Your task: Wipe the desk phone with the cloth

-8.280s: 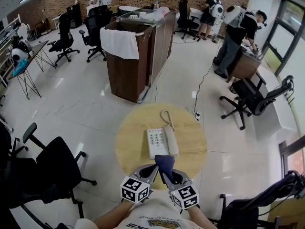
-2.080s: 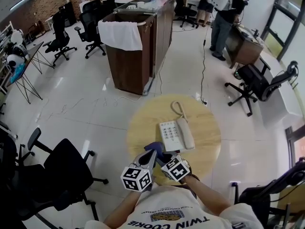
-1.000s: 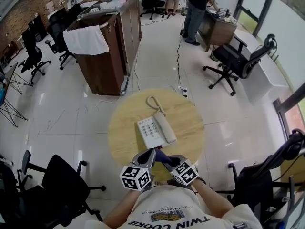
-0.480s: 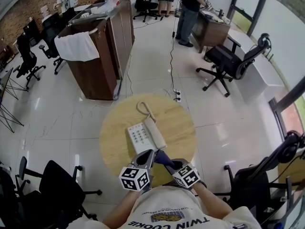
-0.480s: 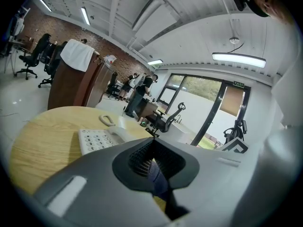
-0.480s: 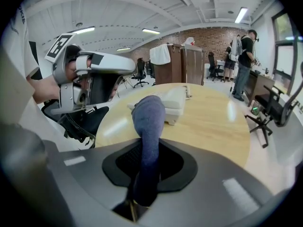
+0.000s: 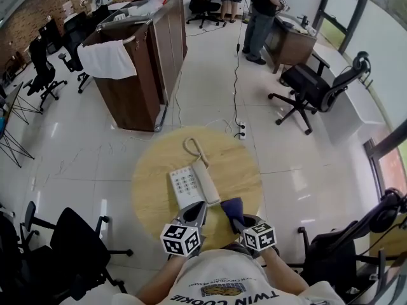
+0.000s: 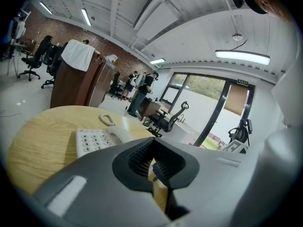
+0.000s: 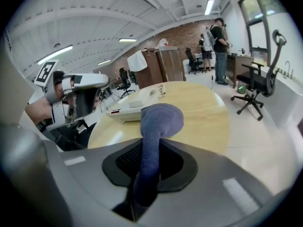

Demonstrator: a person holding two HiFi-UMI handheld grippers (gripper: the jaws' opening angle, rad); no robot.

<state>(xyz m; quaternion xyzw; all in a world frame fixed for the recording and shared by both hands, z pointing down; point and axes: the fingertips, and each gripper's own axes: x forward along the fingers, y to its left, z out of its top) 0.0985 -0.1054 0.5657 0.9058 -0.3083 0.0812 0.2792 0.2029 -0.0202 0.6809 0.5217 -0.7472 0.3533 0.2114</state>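
The white desk phone [image 7: 188, 187] lies on the round wooden table [image 7: 241, 164], handset [image 7: 207, 184] along its right side and coiled cord [image 7: 193, 148] trailing away. My right gripper [image 7: 236, 220] is shut on the dark blue cloth [image 7: 233, 206], right of the phone's near corner and apart from it. In the right gripper view the cloth [image 9: 158, 119] bulges out above the jaws of the right gripper [image 9: 150, 148], with the phone [image 9: 130, 111] beyond. My left gripper [image 7: 200, 205] hovers at the phone's near edge. Its jaws are shut and hold nothing in the left gripper view [image 8: 152, 143].
A brown wooden cabinet [image 7: 143, 88] with a white towel [image 7: 111, 57] draped on it stands beyond the table. Black office chairs sit at the near left [image 7: 73, 246], near right [image 7: 343, 246] and far right [image 7: 315, 88]. People [image 7: 261, 11] stand at a desk far back.
The right gripper has drawn the cloth to the right, away from the left gripper. The left gripper stays at the phone's near edge. The head view shifted slightly.
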